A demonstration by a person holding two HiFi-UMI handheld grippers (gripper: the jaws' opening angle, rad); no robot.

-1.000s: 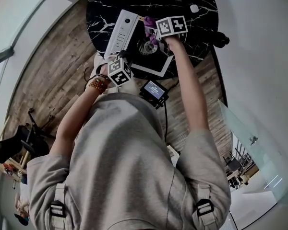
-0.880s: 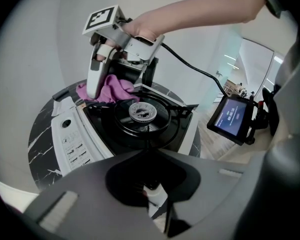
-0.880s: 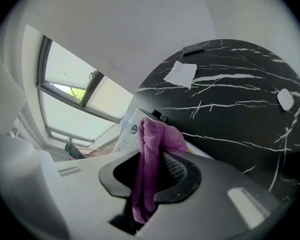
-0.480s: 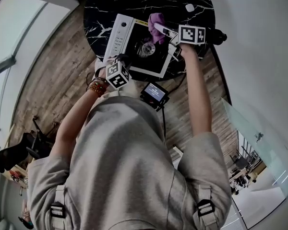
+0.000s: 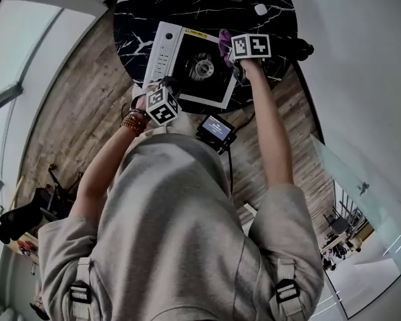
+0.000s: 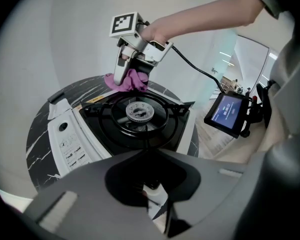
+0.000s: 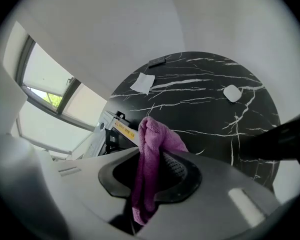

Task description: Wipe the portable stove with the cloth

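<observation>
Our right gripper (image 7: 149, 186) pinches the purple cloth (image 7: 151, 146) at the far right corner of the portable stove (image 5: 166, 49), while our left gripper (image 6: 155, 204) clamps its white near edge on the black marble table (image 5: 271, 29).

Head view: the marker cube (image 5: 250, 45) of the right gripper (image 5: 232, 55) covers its jaws and most of the cloth (image 5: 224, 40); only a purple edge shows. The left gripper (image 5: 168, 85) hides the near left corner of the portable stove (image 5: 180, 65).

Left gripper view: jaw tips in shadow, a pale sliver between them, not identifiable.

Right gripper view: the gripper body hides nearly all the stove. The cloth's lower end vanishes between the jaws.

Small white object (image 5: 260, 9) on the table (image 5: 281, 19): too small to name. Monitor (image 5: 216, 128) text unreadable.
</observation>
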